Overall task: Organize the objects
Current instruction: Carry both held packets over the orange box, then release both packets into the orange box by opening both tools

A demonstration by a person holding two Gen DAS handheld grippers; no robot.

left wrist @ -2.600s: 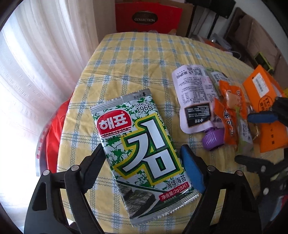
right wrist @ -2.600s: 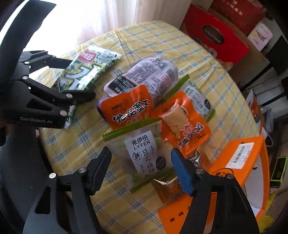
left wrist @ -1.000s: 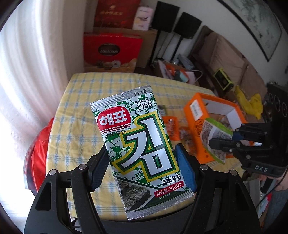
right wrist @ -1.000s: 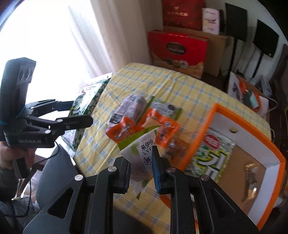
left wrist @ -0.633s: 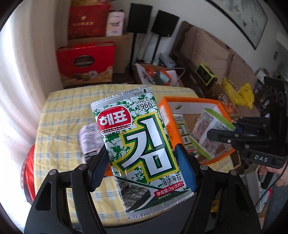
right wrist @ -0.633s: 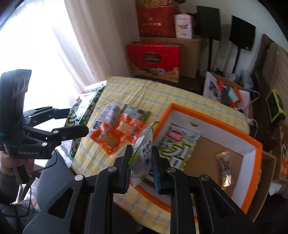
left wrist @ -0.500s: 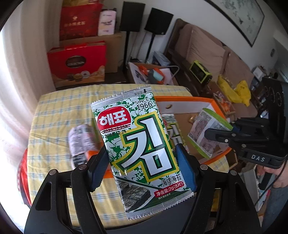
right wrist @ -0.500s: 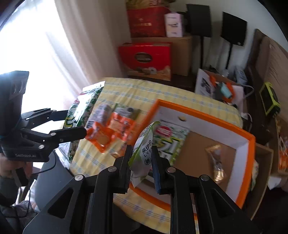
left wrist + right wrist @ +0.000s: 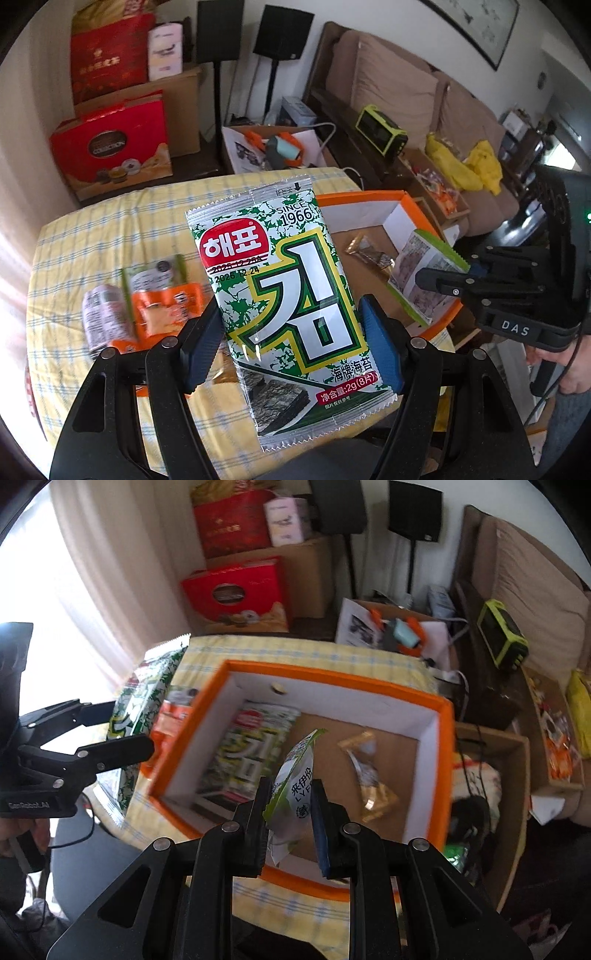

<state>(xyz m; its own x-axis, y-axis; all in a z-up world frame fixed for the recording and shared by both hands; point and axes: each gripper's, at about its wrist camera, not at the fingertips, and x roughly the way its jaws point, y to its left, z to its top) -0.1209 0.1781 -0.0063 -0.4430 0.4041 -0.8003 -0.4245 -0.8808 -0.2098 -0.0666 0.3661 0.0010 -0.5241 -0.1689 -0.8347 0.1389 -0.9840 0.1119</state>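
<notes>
My left gripper [image 9: 291, 347] is shut on a green and white seaweed snack packet [image 9: 284, 295], held flat above the yellow checked table [image 9: 96, 229]. The same packet [image 9: 147, 698] and left gripper [image 9: 122, 731] show at the left of the right wrist view. My right gripper [image 9: 290, 812] is shut on a small green-topped plum snack pouch [image 9: 295, 782], hanging over the orange box [image 9: 447, 738]. That pouch [image 9: 421, 273] and right gripper [image 9: 443, 280] appear over the box [image 9: 369, 195] in the left wrist view. Inside the box lie another seaweed packet [image 9: 251, 753] and a gold-wrapped snack [image 9: 365, 771].
Orange snack packets [image 9: 162, 306] and a pale purple pouch [image 9: 101, 314] lie on the table left of the box. Red gift boxes [image 9: 110, 147], cardboard boxes and speaker stands stand behind the table. An open cardboard carton [image 9: 495, 775] sits right of the table. A person's hand [image 9: 569, 369] holds the right gripper.
Both grippers have swung across from the loose snacks towards the orange box, each keeping its packet. The right pouch now hangs over the box's inside.
</notes>
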